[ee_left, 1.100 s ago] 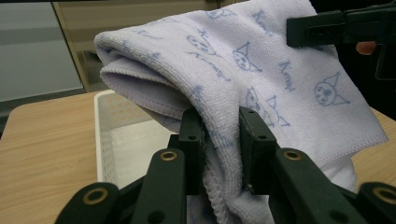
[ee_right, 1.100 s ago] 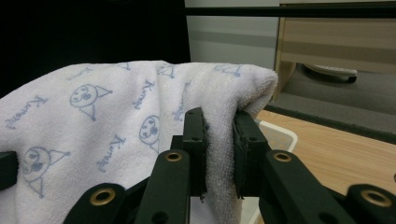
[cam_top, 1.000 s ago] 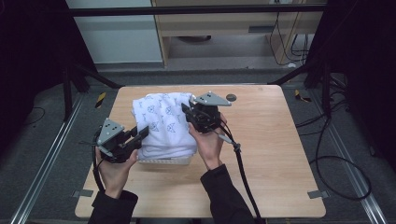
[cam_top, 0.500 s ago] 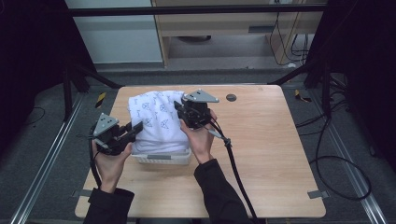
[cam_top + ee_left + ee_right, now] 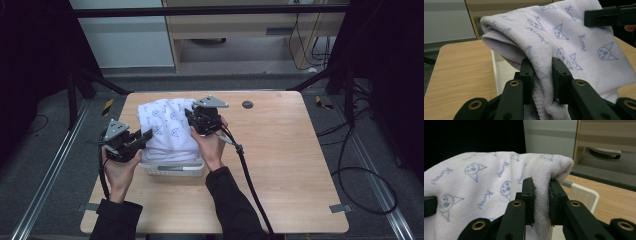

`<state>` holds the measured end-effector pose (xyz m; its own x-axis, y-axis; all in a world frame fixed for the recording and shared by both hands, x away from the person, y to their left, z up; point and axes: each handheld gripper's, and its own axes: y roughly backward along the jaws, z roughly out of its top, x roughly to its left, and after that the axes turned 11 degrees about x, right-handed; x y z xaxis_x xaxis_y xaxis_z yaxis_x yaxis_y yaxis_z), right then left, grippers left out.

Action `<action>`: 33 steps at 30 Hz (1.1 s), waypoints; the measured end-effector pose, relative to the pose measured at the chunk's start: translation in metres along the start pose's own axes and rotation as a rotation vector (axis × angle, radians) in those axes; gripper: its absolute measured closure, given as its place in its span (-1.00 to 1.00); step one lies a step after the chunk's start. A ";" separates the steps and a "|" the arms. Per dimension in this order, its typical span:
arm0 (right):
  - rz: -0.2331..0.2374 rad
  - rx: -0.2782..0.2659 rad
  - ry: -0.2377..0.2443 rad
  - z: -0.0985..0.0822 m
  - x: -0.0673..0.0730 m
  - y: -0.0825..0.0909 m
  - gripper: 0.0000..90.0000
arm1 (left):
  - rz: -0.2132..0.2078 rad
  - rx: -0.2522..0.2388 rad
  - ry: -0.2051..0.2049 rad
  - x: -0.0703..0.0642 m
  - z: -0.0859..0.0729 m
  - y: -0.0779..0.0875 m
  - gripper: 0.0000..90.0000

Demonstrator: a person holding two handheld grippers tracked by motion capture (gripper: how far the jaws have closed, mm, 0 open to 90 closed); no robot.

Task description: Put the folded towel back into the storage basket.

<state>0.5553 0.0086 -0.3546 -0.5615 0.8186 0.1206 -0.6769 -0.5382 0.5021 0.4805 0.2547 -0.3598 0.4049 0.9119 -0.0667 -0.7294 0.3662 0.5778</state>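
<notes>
- Wooden desk (image 5: 280,165) is the biggest thing here, mostly bare; a small dark round disc (image 5: 247,104) sits near its far edge, well apart from the work and no obstacle.
- White terry towel (image 5: 167,127), printed with blue cartoon faces and script, is held bunched and draped above a white basket (image 5: 172,168) at the near-left part of the desk. I judge it light, soft and floppy, not slippery or fragile; it will sag wherever it is unsupported, so thick folded edges or corners make the best holds.
- White basket below has a perforated wall; its rim could catch a hanging fold when the cloth is lowered or pulled away.
- Left tool (image 5: 541,75) is clenched on a rolled fold of the towel.
- Right tool (image 5: 541,195) is likewise clamped on a thick doubled edge.
</notes>
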 end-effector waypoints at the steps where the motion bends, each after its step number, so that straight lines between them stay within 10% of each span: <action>1: -0.003 0.003 0.002 -0.001 -0.001 -0.002 0.72 | 0.001 0.006 0.001 0.001 -0.001 -0.003 0.61; 33: -0.056 0.107 -0.022 -0.030 -0.013 -0.046 0.71 | 0.023 0.134 -0.009 0.011 -0.014 -0.056 0.60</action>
<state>0.5798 0.0167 -0.4048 -0.5129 0.8516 0.1081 -0.6517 -0.4682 0.5967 0.5177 0.2467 -0.4041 0.3944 0.9178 -0.0457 -0.6583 0.3168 0.6828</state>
